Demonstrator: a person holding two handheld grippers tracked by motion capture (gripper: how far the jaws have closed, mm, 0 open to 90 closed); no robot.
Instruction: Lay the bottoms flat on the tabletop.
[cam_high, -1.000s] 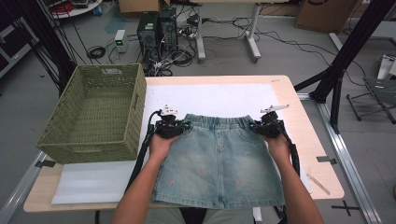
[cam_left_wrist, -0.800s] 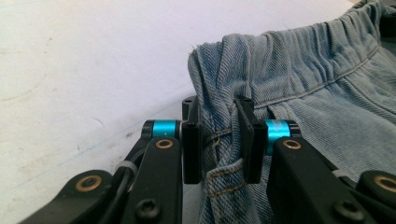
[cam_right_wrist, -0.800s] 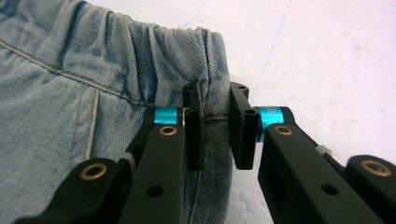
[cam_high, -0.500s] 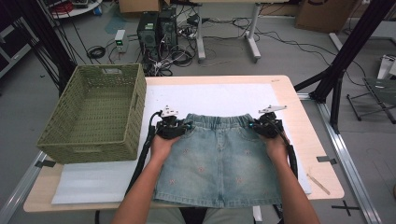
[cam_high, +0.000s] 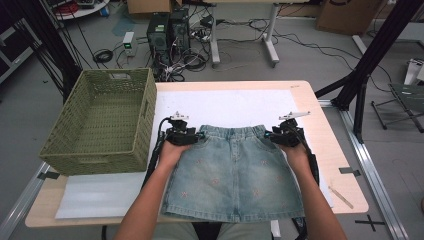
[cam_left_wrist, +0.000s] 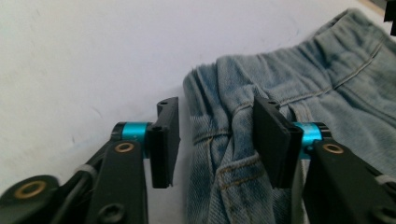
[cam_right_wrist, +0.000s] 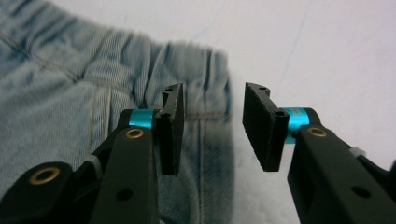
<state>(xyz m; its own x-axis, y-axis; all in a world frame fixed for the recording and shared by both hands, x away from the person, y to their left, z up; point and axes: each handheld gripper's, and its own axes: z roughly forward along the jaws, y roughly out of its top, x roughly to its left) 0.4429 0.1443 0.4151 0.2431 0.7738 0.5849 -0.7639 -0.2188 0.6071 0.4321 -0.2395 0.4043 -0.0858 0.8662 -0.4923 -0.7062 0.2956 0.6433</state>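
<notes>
A light-blue denim skirt (cam_high: 232, 175) lies flat on the white sheet (cam_high: 225, 102), waistband away from the person. My left gripper (cam_high: 192, 135) sits at the waistband's left corner. Its jaws have just been opening, and in the left gripper view they (cam_left_wrist: 215, 107) stand apart around a raised fold of the skirt (cam_left_wrist: 336, 93) without pinching it. My right gripper (cam_high: 272, 135) is at the right corner. Its jaws (cam_right_wrist: 214, 93) have also just been opening and straddle the edge of the skirt (cam_right_wrist: 70, 84), which lies loose between them.
A green woven basket (cam_high: 107, 120) stands on the table's left side, close to my left gripper. A thin stick (cam_high: 341, 196) lies near the table's right front corner. Cables, computers and stands cover the floor beyond the table.
</notes>
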